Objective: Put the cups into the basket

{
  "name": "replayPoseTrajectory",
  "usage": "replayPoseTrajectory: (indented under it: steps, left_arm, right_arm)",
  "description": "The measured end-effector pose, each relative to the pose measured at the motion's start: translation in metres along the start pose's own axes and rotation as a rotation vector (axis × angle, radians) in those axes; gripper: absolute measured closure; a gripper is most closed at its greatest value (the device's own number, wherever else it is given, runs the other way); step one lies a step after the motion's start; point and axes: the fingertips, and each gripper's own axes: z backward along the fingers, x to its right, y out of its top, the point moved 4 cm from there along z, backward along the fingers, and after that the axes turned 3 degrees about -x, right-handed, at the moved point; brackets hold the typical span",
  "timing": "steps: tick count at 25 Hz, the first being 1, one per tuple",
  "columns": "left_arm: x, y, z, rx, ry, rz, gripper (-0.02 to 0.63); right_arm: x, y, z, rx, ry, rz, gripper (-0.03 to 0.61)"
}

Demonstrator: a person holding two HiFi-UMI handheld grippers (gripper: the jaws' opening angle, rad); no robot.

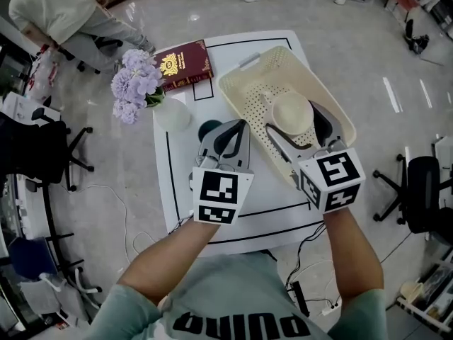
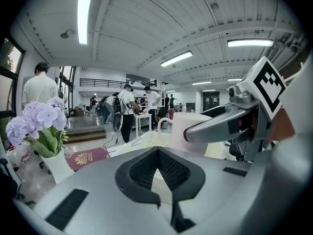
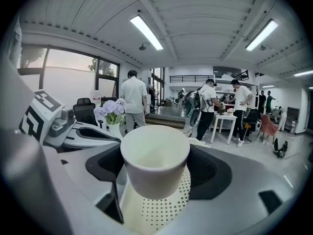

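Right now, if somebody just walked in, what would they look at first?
Probably the cream cup gripped by the right gripper, over the cream basket with little holes on the table's right side. Next, the purple flowers at the table's far left corner, beside a red book.

dark cup (image 1: pixel 209 127) half hidden, basket (image 1: pixel 244 91) corner covered

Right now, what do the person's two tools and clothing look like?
The left tool and right tool are grey tapering shells with black-lined jaws; each carries a white cube of black square markers. The person wears a grey-green short-sleeved shirt with black lettering.
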Motion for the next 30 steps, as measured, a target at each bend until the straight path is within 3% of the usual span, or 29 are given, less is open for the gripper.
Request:
replayPoseTrajectory:
  steps: [16,30]
  left_arm:
    - [-0.015,0.0,-0.037,-0.047,0.074,0.05,0.607]
    - [-0.019,-0.014,-0.055,-0.086,0.089,0.081,0.608]
  right_arm:
    - [0.054,-0.029,-0.07,-0.064,0.008,-0.018,0.192]
    - [0.084,-0.072,-0.123,-0.162,-0.021,-0.06,0.192]
